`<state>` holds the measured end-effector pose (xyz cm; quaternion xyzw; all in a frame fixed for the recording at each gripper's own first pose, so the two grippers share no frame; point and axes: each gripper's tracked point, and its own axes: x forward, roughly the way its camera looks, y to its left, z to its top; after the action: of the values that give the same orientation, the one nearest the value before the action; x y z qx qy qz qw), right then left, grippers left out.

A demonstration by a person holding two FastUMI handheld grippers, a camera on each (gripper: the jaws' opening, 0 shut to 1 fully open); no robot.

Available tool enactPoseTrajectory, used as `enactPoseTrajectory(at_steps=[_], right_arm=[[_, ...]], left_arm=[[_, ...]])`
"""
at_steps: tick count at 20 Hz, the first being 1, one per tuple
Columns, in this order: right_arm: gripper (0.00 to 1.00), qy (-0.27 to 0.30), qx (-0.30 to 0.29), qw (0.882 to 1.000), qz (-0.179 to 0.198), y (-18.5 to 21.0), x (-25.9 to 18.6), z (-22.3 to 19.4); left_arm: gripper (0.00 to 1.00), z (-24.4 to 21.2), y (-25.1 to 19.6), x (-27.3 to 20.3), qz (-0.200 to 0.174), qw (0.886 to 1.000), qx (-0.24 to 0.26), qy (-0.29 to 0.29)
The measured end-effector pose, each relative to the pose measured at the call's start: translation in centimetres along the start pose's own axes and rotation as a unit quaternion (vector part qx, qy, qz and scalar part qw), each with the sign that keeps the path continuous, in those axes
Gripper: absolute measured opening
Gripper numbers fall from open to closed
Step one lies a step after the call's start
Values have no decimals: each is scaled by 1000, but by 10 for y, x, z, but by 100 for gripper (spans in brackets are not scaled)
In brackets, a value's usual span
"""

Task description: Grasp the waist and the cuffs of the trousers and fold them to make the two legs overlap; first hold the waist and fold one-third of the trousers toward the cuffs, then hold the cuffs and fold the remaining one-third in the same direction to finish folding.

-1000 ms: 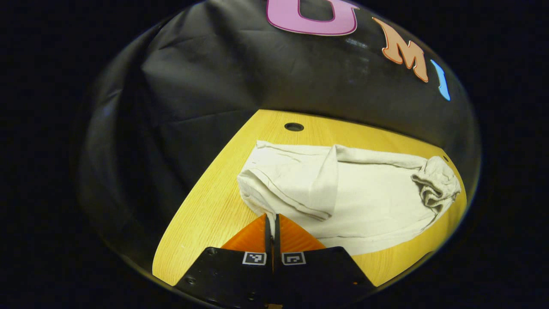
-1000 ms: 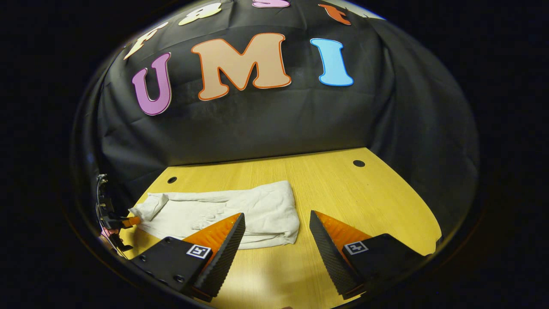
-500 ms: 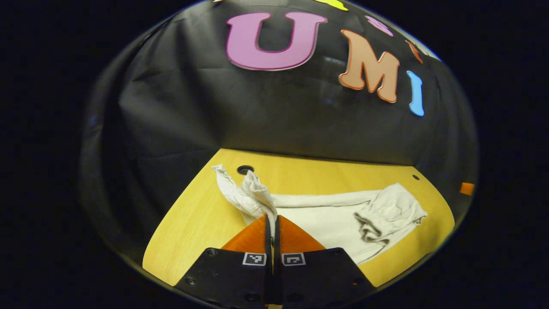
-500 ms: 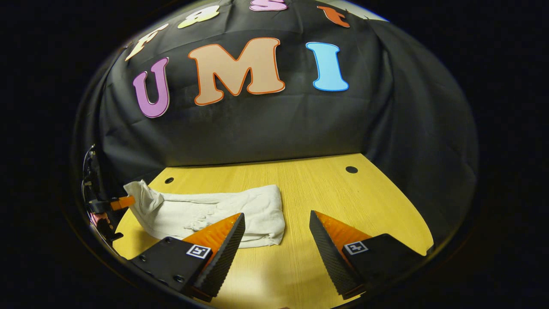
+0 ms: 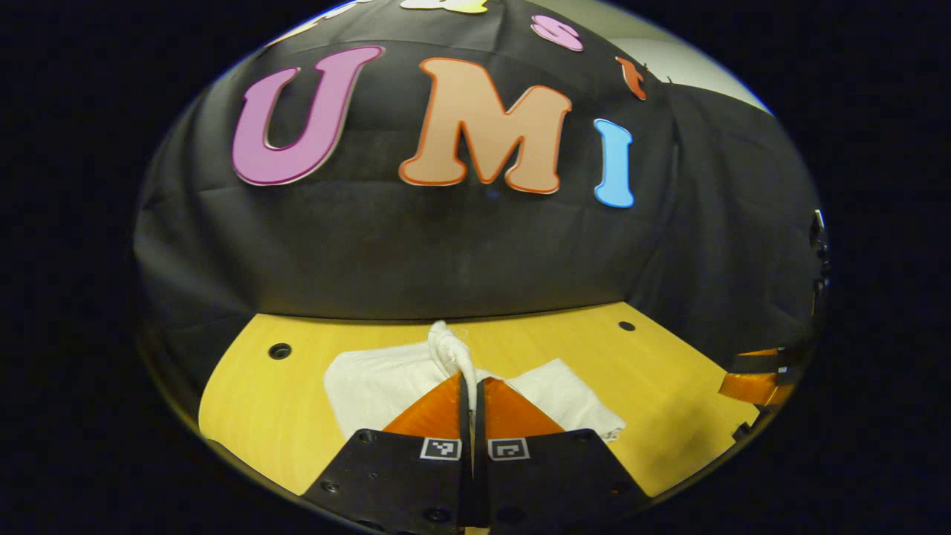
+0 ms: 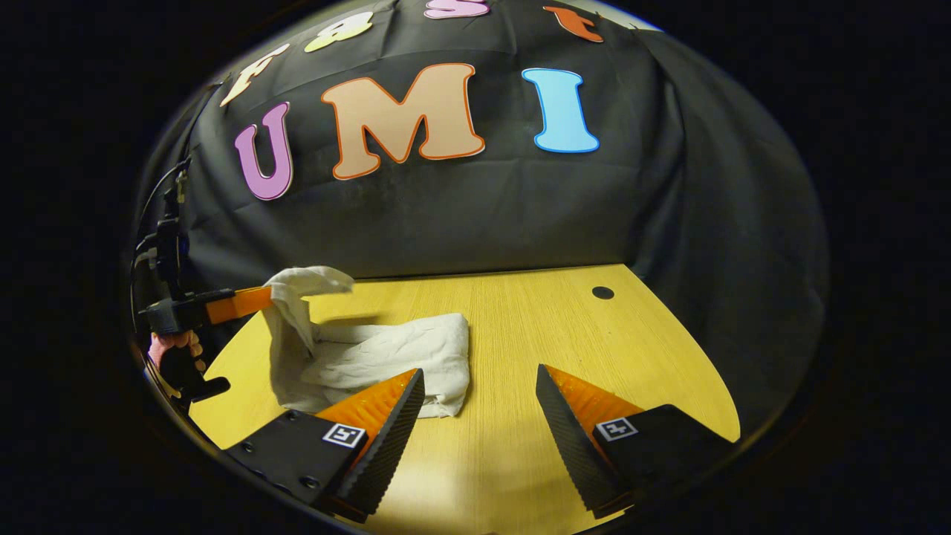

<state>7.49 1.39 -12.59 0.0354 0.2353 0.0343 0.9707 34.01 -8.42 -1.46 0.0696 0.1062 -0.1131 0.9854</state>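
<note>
My left gripper [image 5: 472, 386] is clamped on one end of the off-white cloth trousers [image 6: 386, 353], lifting it above the yellow wooden table [image 6: 535, 327]. My right gripper [image 6: 479, 397] hangs spread wide, just right of the folded bundle.

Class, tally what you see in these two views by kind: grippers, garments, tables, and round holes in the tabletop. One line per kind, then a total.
Grippers: 2 (left gripper, right gripper)
Garments: 1 (trousers)
Tables: 1 (table)
Round holes in the tabletop: 2 (hole, hole)
Total: 6
</note>
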Motion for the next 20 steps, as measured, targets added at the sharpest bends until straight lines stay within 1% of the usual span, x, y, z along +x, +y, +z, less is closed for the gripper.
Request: enactPoseTrajectory(at_steps=[3, 6, 7, 8, 9, 11, 12, 13, 14, 16, 17, 18, 19, 20], right_arm=[[97, 0, 1, 1000, 0, -11, 2, 2], [97, -2, 8, 1000, 1, -18, 3, 4], [97, -2, 8, 1000, 0, -20, 4, 3], [92, -1, 8, 1000, -1, -22, 4, 3], [97, -1, 8, 1000, -2, -23, 3, 3], [97, -3, 7, 1000, -2, -23, 2, 3], [97, -4, 6, 1000, -1, -23, 0, 4], [97, -6, 5, 1000, -2, -23, -2, 3], [97, -7, 3, 1000, -2, -22, -4, 3], [97, -16, 0, 1000, 0, -18, -9, 4], [97, -22, -2, 1000, 2, -13, -12, 5], [92, -28, -5, 1000, 5, -9, -14, 6], [92, -34, -9, 999, 9, -4, -17, 7], [97, -39, -14, 999, 13, 0, -20, 7]], left_arm=[[0, 5, -57, 17, -28, 999, 20, 1], [0, -4, -101, 31, -57, 997, 43, 9], [0, -11, -110, 35, -59, 997, 50, 15], [0, -21, -114, 38, -56, 997, 56, 23], [0, -29, -120, 40, -59, 996, 56, 29], [5, -48, -137, 41, -80, 995, 41, 48], [12, -62, -149, 41, -97, 993, 32, 62], [15, -70, -156, 36, -110, 991, 23, 74], [40, -71, -162, 31, -123, 989, 10, 76], [83, -68, -164, 16, -129, 989, -8, 66], [87, -66, -160, 8, -125, 990, -10, 60], [93, -64, -153, -2, -117, 991, -7, 58], [93, -65, -143, -11, -106, 993, -2, 59], [93, -66, -131, -21, -93, 994, 3, 58]])
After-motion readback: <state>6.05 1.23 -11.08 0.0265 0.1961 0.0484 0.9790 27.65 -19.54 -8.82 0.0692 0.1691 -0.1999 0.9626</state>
